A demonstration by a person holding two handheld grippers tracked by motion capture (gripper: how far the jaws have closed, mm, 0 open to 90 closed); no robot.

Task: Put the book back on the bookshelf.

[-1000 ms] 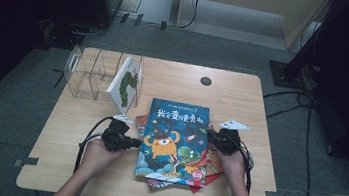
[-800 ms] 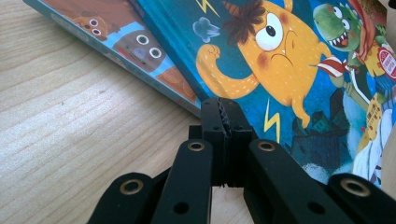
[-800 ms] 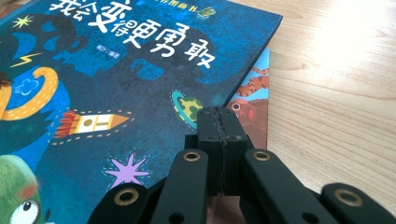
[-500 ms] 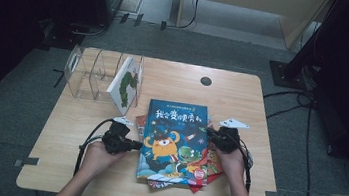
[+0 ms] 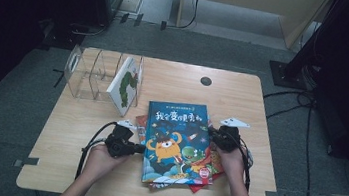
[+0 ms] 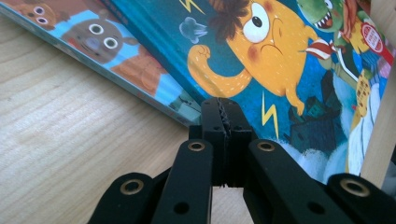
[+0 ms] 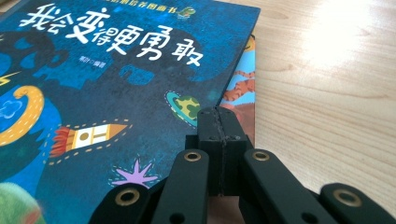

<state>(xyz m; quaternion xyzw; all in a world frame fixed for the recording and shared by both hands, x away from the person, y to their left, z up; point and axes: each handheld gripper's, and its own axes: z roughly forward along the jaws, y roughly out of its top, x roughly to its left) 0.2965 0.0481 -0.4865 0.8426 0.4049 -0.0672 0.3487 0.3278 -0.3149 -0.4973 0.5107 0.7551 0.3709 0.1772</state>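
Blue picture book (image 5: 177,141) lies atop a small stack at the front of the wooden table (image 5: 72,131). Left gripper (image 5: 132,148) and right gripper (image 5: 216,137) flank it, jaws pressed together, empty. One book (image 5: 125,84) stands in the clear rack (image 5: 89,75); the stack apparently remains unfiled. Grey floor, dark surroundings.

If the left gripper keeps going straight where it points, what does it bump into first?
Most likely the blue monster book. The left gripper, jaws closed, points at that book's near edge, right at the tip. Whether it already touches is unclear.
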